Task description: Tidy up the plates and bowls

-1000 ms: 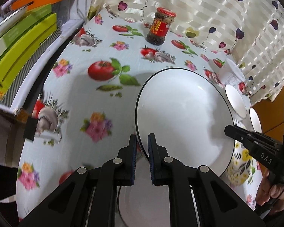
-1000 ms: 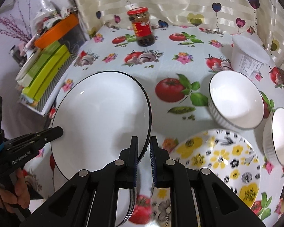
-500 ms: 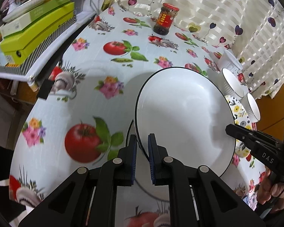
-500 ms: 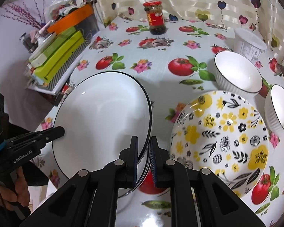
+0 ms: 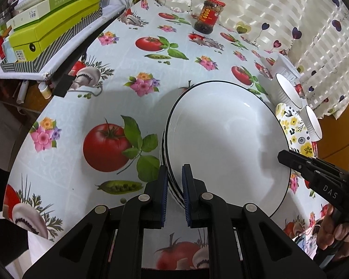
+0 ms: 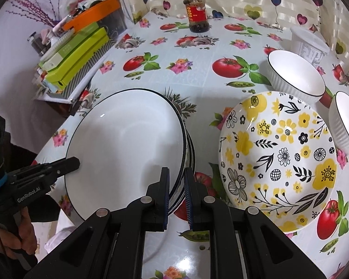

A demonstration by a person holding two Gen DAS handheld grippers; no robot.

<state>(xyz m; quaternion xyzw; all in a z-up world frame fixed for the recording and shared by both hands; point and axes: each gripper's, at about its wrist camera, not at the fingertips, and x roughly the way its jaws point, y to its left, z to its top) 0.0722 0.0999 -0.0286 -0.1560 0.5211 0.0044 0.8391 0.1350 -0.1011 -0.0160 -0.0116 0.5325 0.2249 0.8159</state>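
Note:
A white plate [image 5: 225, 139] [image 6: 128, 139] with a thin black rim is held by both grippers at opposite edges. My left gripper [image 5: 174, 181] is shut on its near rim in the left wrist view, and the right gripper's tip [image 5: 290, 160] shows at the far rim. In the right wrist view my right gripper [image 6: 176, 183] is shut on the rim, with the left gripper [image 6: 70, 162] across from it. Directly beneath lies a stack of matching plates [image 5: 163, 148] [image 6: 191, 151], of which only the rims show. Whether the held plate touches it I cannot tell.
A yellow flowered plate [image 6: 278, 158] lies right of the stack, with two white ribbed bowls [image 6: 295, 74] [image 6: 346, 121] and a white tub [image 6: 309, 41] beyond. A red-lidded jar [image 6: 197, 14] stands at the back. Green boxes [image 5: 53, 23] are piled on a tray off the table's left edge.
Both grippers carried the white plate back toward the near side of the table and slightly down. The jar has receded, and the stacked plates' rims now show close under the held plate.

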